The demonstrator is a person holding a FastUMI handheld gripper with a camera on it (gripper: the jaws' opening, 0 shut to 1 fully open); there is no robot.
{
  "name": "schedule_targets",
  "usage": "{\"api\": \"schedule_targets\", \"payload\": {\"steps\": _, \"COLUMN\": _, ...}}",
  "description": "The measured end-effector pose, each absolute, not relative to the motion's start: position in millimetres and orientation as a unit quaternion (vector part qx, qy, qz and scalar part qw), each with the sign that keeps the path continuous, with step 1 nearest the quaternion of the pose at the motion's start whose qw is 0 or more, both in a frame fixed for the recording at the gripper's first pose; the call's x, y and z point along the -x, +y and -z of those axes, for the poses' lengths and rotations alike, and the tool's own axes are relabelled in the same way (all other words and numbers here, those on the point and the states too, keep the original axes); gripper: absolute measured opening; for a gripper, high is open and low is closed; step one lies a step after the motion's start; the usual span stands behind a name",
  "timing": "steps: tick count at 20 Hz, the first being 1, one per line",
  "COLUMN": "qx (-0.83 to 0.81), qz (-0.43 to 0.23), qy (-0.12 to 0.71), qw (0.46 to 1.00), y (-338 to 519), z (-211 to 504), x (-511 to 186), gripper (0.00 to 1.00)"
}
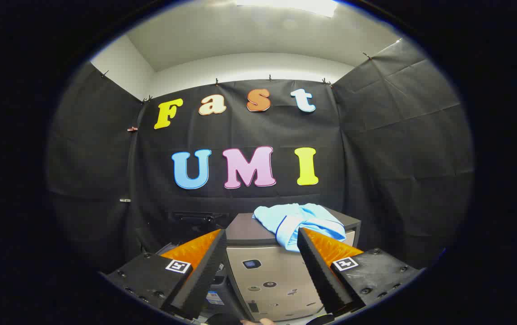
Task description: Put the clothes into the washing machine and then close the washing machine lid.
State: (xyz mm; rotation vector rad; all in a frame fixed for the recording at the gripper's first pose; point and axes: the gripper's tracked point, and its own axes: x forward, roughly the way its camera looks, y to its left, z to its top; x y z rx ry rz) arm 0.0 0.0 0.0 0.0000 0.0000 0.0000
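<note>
The gripper (262,237) sits low in the frame with its two fingers spread wide apart, nothing between the pads. The left finger (204,271) rises from the lower left toward centre, the right finger (319,271) from the lower right, each with an orange side panel and a small square marker on its black base.

Between and beyond the fingers, at lower centre, stands the washing machine (263,275), its pale front panel facing the camera and its dark lid (249,228) lying flat and closed on top. The light blue clothes (301,223) lie bunched on the right part of that lid, just right of centre, with one fold hanging over the front edge. The right fingertip overlaps the lower edge of the cloth in the view; whether it touches cannot be told. The left fingertip is well apart from it.
</note>
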Motion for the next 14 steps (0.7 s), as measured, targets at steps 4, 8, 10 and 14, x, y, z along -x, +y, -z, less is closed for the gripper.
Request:
{"api": "schedule_targets", "payload": {"steps": 4, "qx": -0.005, "qz": -0.012, "qy": 0.0, "qw": 1.0, "y": 7, "z": -1, "x": 2, "gripper": 0.98}}
{"api": "schedule_targets", "payload": {"steps": 8, "qx": -0.002, "qz": -0.018, "qy": 0.004, "qw": 1.0, "y": 11, "z": 0, "x": 5, "gripper": 0.98}}
{"api": "schedule_targets", "payload": {"steps": 10, "qx": 0.001, "qz": -0.02, "qy": 0.003, "qw": 1.0, "y": 13, "z": -2, "x": 5, "gripper": 0.98}}
{"api": "schedule_targets", "payload": {"steps": 14, "qx": -0.001, "qz": -0.029, "qy": 0.001, "qw": 1.0, "y": 21, "z": -7, "x": 3, "gripper": 0.98}}
